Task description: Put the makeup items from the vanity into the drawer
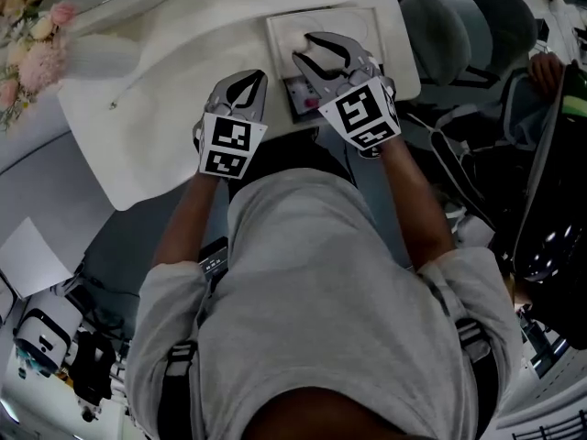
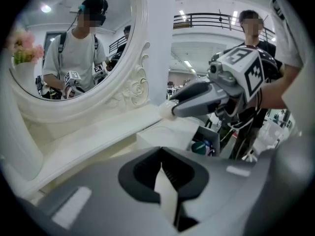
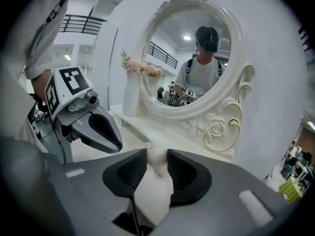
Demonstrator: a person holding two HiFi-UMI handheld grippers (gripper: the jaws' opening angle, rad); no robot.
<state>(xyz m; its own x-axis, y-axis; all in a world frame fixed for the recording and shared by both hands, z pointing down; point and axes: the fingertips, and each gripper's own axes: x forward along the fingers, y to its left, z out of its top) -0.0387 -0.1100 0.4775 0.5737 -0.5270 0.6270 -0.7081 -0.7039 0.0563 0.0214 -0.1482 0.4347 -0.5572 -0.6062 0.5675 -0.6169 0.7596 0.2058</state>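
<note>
My right gripper (image 1: 298, 49) is shut on a pale, rounded makeup sponge (image 1: 290, 39) over the raised white panel (image 1: 348, 24) of the vanity top. In the right gripper view the sponge (image 3: 156, 165) fills the gap between the jaws, with its clear wrap sticking out at the tips. Just below, the small drawer (image 1: 298, 94) stands open with pink and dark items inside; in the left gripper view it shows as the drawer (image 2: 211, 140), under my right gripper (image 2: 172, 108). My left gripper (image 1: 249, 79) hovers left of the drawer, and its jaws (image 2: 160, 154) meet at the tips with nothing held.
An oval mirror (image 3: 192, 63) with a carved white frame rises at the back of the vanity (image 1: 165, 90). Pink flowers (image 1: 32, 26) in a white vase (image 3: 130, 97) stand at the left end. A grey chair (image 1: 459, 26) and cables lie right of the vanity.
</note>
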